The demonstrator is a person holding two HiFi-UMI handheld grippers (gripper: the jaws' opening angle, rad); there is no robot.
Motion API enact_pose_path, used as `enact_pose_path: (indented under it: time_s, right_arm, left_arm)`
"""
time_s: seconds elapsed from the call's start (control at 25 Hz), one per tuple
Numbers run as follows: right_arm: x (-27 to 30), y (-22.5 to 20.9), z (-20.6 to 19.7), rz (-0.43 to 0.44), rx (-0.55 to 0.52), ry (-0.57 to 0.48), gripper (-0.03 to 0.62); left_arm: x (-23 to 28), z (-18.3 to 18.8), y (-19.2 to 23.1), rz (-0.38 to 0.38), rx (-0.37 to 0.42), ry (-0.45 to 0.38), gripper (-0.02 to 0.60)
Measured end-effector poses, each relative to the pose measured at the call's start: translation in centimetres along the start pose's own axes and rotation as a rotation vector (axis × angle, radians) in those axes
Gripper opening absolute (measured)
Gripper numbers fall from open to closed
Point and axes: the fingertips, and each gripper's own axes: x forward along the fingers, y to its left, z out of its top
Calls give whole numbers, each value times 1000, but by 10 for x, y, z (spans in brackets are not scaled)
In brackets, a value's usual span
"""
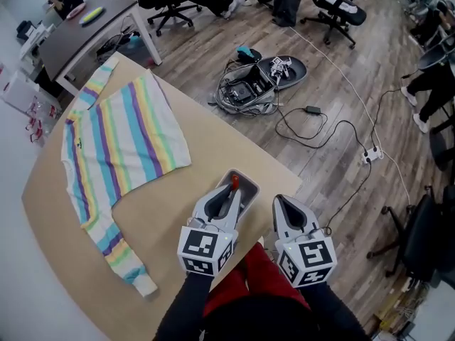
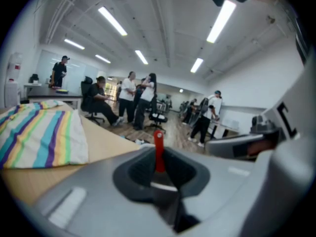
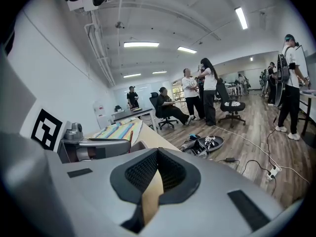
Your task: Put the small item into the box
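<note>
The wooden counter (image 1: 206, 162) fills the left and middle of the head view. A striped sweater (image 1: 121, 141) lies flat across its far left part, with one sleeve running down toward the near left edge. The small grey box (image 1: 250, 188) sits near the counter's right corner, well apart from the sweater.

The left hand-held gripper (image 1: 232, 192) reaches over the near side of the box. Its jaws are pinched on a thin red item (image 2: 158, 147), which stands upright between them with its top poking out past the tips. In the head view the red item lies over the box's opening; whether it touches the box cannot be told.

The right hand-held gripper (image 1: 283, 206) hangs just beside the left one, at the counter's near right edge and next to the box. Its jaws are pressed together at the tips with nothing between them; only a sliver of the counter shows through the gap lower down.
</note>
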Motion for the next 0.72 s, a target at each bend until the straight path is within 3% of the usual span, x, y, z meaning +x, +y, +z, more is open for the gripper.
enact_pose_path:
  time_s: [0.32, 0.72]
  right_arm:
    - [7, 4, -11, 17, 2, 36, 8]
    - [9, 7, -16, 33, 6, 53, 8]
  left_arm:
    - [3, -3, -1, 11, 32, 40, 55]
    - [15, -12, -4, 37, 85, 165, 55]
